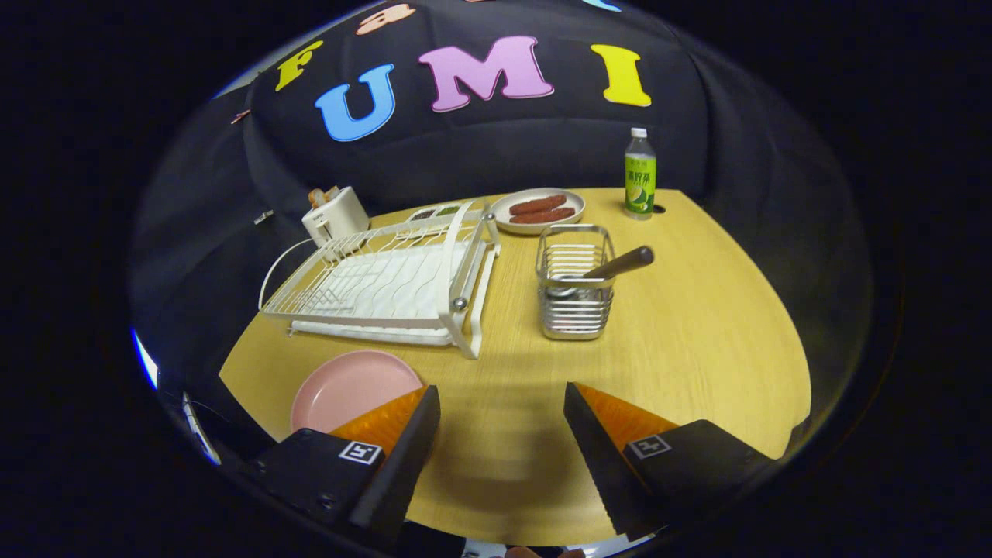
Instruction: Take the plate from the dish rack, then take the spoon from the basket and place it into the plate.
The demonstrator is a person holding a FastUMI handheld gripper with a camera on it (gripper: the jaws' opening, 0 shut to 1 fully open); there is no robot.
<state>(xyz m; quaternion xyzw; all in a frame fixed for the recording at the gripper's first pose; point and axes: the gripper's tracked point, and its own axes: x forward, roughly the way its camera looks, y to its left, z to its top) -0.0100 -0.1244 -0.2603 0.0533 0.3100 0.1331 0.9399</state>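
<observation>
The plate point(353, 386) already lies on the desk point(697, 341) beside the left finger of the hand-held gripper point(502, 434), which gapes wide, empty; the spoon point(612, 267) waits in the basket point(573, 291) ahead.

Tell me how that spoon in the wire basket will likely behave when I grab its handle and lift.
The spoon looks rigid, so it should lift as one piece. It leans over the rim of the basket, so it may pivot or drag on the wires. The basket looks light and might tip or slide if the bowl catches. The gripper is open, well short of it.
</observation>
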